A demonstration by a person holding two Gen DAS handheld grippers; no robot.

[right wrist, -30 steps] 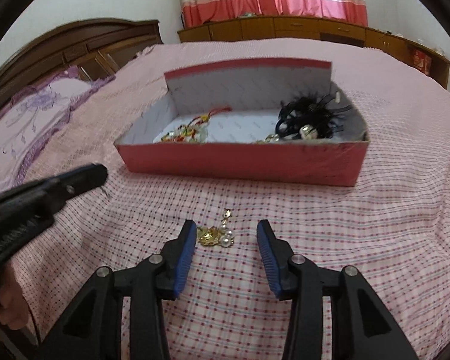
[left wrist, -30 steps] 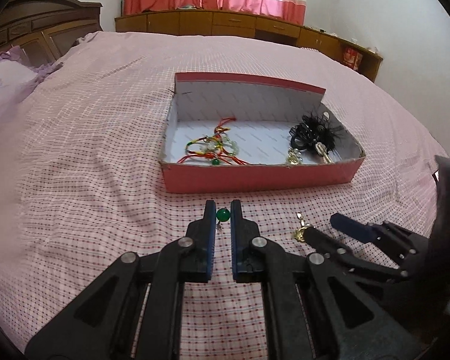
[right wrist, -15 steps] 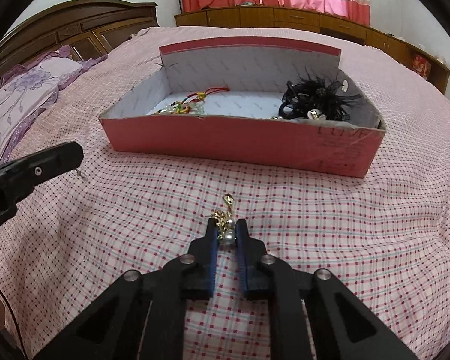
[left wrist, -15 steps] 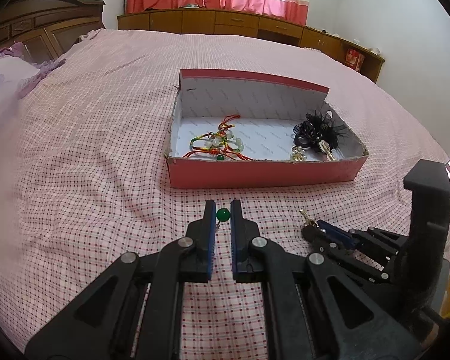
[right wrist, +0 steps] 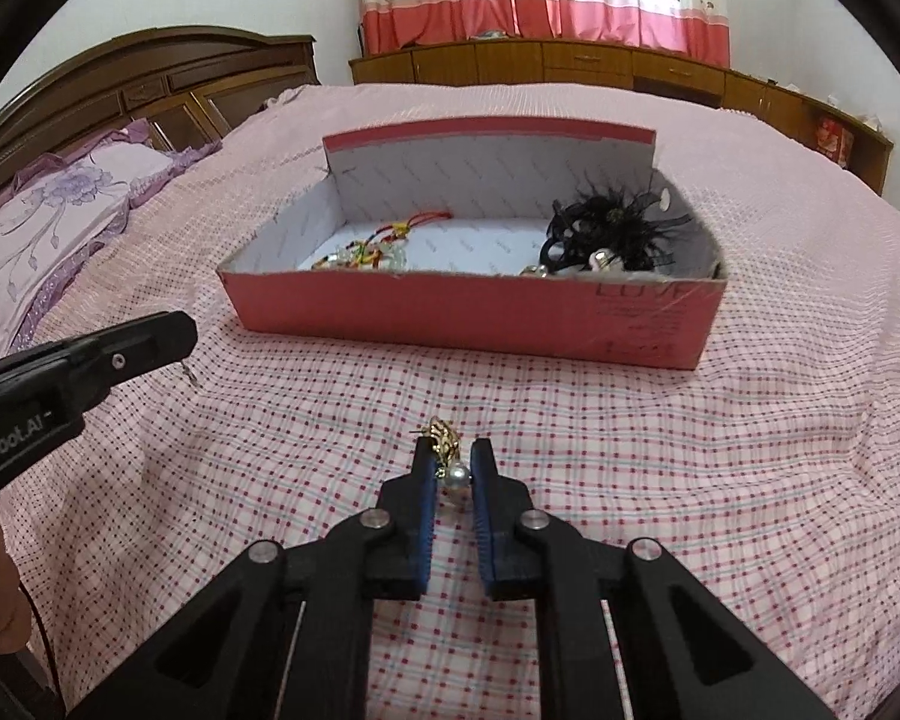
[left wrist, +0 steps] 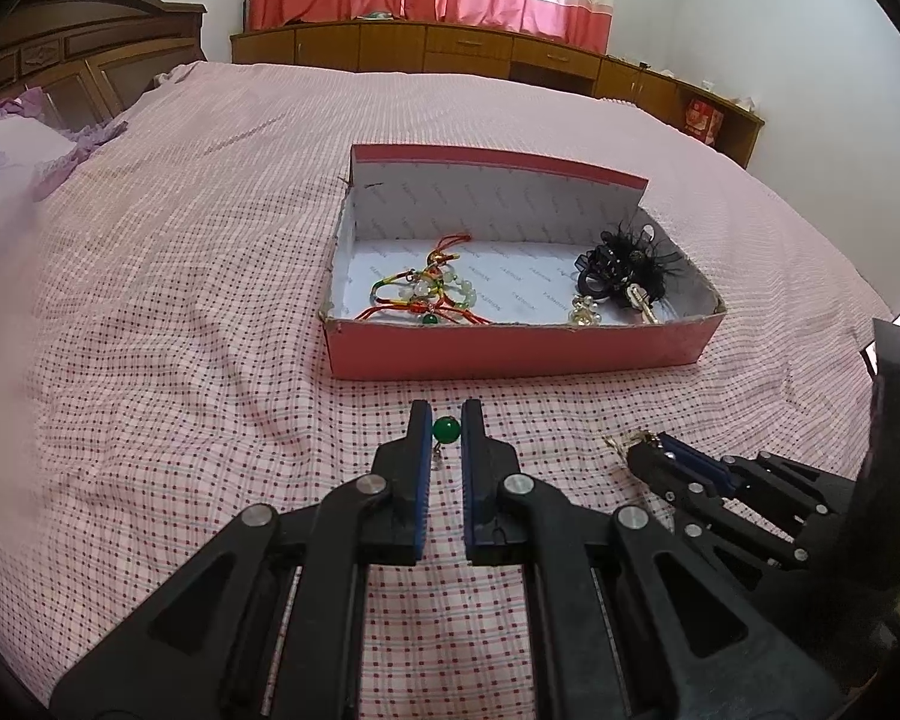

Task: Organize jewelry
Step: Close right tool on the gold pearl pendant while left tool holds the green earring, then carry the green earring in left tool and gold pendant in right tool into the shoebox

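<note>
An open red box (left wrist: 510, 354) (right wrist: 450, 318) lies on the bed, holding red-cord bead bracelets (left wrist: 426, 294) at its left and a black feathered hair piece (left wrist: 624, 264) with pearl pieces at its right. My left gripper (left wrist: 447, 417) is shut on a green bead earring (left wrist: 447, 430), held above the bedspread in front of the box. My right gripper (right wrist: 452, 456) is shut on a gold and pearl earring (right wrist: 450, 456), also in front of the box; it shows in the left wrist view (left wrist: 648, 450) at the right.
The bed has a pink checked bedspread (left wrist: 180, 330). A wooden headboard (right wrist: 138, 78) and a purple pillow (right wrist: 54, 216) are at the left. Wooden cabinets (left wrist: 450, 54) stand under red curtains at the far wall. The left gripper (right wrist: 90, 354) reaches in at the left of the right wrist view.
My right gripper closed on the gold and pearl earring and lifted it off the bedspread. Both grippers rose a little; the left one kept hold of the green bead earring.
</note>
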